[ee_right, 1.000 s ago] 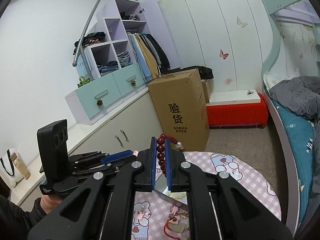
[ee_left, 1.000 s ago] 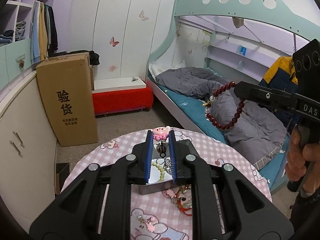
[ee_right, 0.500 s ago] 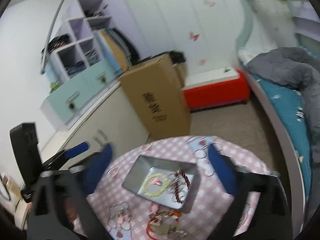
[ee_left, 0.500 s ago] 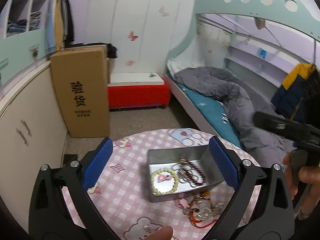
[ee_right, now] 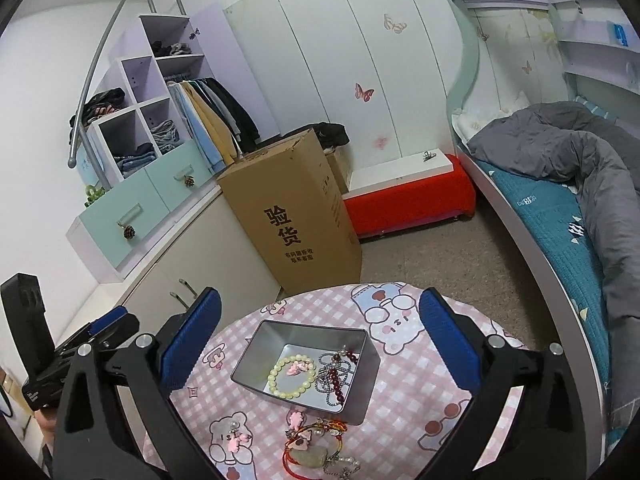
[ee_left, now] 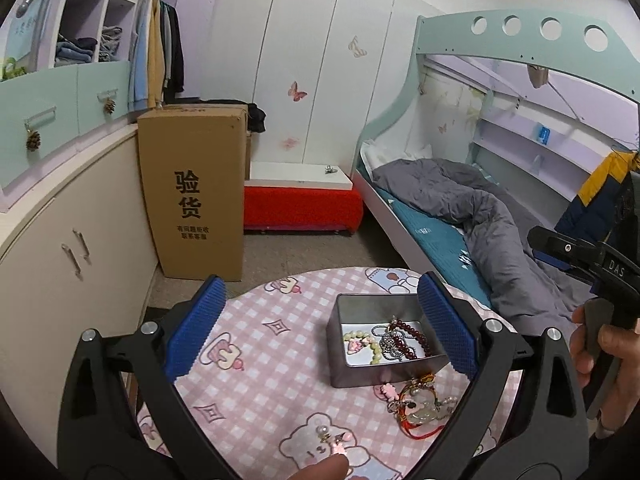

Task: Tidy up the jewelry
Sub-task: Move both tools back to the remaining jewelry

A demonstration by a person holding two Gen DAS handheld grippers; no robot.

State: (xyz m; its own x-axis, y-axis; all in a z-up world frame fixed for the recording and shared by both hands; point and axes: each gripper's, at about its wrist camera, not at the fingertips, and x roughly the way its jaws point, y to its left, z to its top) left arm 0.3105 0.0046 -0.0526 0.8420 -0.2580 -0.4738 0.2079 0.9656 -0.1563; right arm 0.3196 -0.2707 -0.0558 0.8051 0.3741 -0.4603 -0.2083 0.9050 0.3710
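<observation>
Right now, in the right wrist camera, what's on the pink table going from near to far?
Red cord bracelet → pink charm → metal tin holding the pale bead bracelet and dark red beads → cardboard box on the floor beyond.

A second ago the left gripper [ee_left: 320, 330] is clamped on a pink charm piece with a cream bead loop hanging over the metal tin [ee_left: 345, 360]; now its blue pads stand wide apart and hold nothing. The cream bead bracelet [ee_right: 291, 377] with its pink charm lies flat inside the tin. The right gripper [ee_right: 320, 338], closed a second ago on the dark red bead bracelet [ee_right: 340, 376] and held high toward the bed, is now spread wide too, and that bracelet rests in the tin beside the cream one, tangled with a silver chain [ee_right: 326, 386]. Both cameras now look down on the tabletop [ee_left: 256, 364] from farther back.
</observation>
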